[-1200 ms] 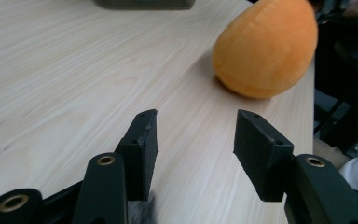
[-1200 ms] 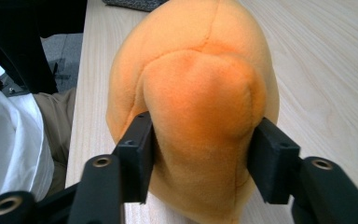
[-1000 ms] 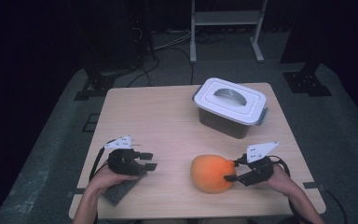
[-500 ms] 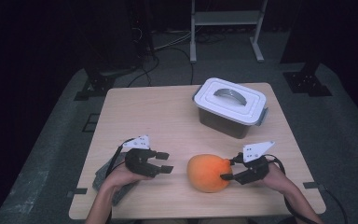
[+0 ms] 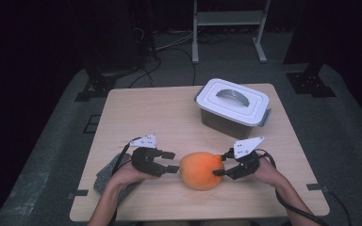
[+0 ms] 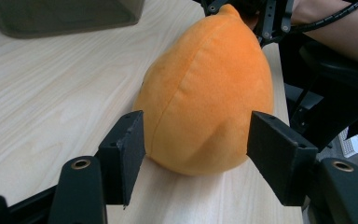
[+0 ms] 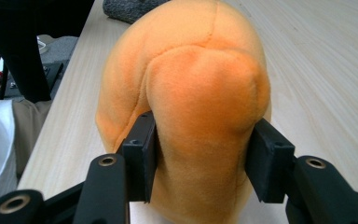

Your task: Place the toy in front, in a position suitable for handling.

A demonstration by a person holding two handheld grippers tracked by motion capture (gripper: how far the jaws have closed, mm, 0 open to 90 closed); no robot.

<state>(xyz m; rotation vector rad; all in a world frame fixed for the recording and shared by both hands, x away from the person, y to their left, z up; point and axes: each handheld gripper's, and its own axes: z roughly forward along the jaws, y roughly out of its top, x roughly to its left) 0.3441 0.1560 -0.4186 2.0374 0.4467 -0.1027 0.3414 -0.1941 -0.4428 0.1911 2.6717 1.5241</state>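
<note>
Orange plush (image 5: 200, 169) sits near the counter's (image 5: 136, 113) front edge. My right tool (image 5: 220, 165) is clamped on 1 end, fabric bulging between its jaws. Left tool (image 5: 172, 161) is spread wide around the other end, not pinching yet. I judge the 2-handed grab half done. Lidded box (image 5: 233, 107) is shut, well apart.

plush orange fruit (image 6: 205, 93): soft matt fleecy cloth, stitched seams | table (image 5: 136, 117): pale wood-grain top, smooth, low sheen | lidded container (image 5: 233, 107): smooth plastic, white lid, translucent grey body | pad (image 5: 104, 174): rough grey felt-like cloth | gripper pads (image 6: 123, 156): matt black
</note>
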